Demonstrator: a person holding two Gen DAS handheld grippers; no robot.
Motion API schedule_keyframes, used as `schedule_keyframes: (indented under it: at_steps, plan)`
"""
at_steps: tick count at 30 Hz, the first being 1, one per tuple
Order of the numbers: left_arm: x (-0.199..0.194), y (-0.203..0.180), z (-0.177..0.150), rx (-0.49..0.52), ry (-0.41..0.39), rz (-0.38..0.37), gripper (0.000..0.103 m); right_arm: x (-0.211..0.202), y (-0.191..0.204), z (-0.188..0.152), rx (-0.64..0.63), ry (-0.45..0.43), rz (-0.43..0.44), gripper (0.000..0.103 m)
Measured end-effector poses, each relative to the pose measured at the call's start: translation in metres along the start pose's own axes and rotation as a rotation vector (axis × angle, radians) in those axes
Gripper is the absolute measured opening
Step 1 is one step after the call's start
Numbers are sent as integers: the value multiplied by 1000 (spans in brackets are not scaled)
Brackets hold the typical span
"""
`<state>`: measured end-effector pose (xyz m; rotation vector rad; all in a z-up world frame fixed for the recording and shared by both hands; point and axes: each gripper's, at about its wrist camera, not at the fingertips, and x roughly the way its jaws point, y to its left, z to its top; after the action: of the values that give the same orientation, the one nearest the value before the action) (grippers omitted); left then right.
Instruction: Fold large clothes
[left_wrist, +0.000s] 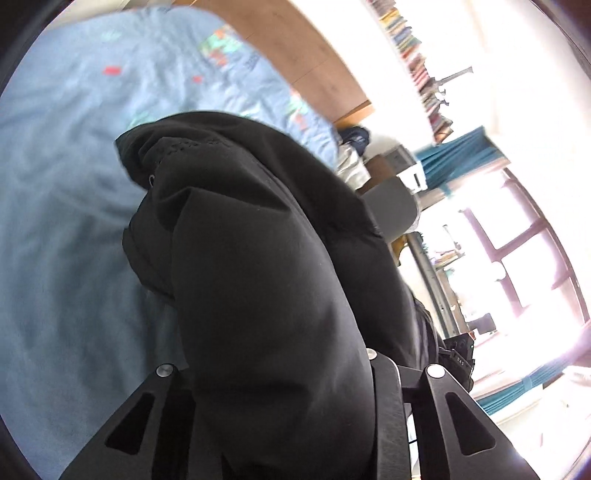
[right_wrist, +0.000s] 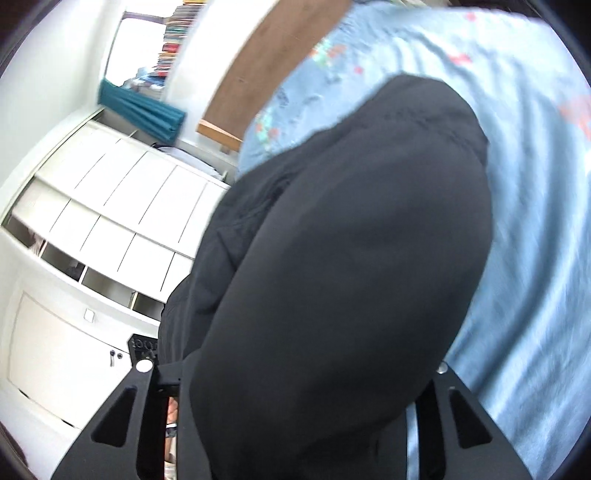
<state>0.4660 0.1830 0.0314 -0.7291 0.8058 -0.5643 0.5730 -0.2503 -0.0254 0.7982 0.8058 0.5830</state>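
Black jacket (left_wrist: 266, 288) fills lower centre of both wrist views, bunched between fingers. Left gripper (left_wrist: 275, 373) clamped on jacket; right gripper (right_wrist: 295, 369) likewise gripping it, both tilted. Blue bedsheet (left_wrist: 62, 184) behind, white cabinet (right_wrist: 110, 206) left of frame.

A black jacket (left_wrist: 266, 266) of matt, puffy cloth with soft folds lies over a pale blue cotton-like bedsheet (left_wrist: 66, 206), wrinkled and printed with small coloured patches. The left gripper (left_wrist: 299, 373) looks like matt black plastic with shiny metal bolts, and the headboard (right_wrist: 280, 62) is smooth brown wood.
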Motion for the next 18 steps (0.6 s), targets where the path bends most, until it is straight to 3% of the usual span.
schedule_keyframes:
  at_steps: [10,15,18]
  plan:
    - [-66,-61,6,99,-76,-41,21,-50,81,4,-105,-89,49,31]
    - [-100,-73,-14,126,-92,-53,21,-78,121,-22,-140,-94,80,31]
    - [-112,-65,-22,123,-87,-49,21,-97,124,-46,-145,-89,91,31]
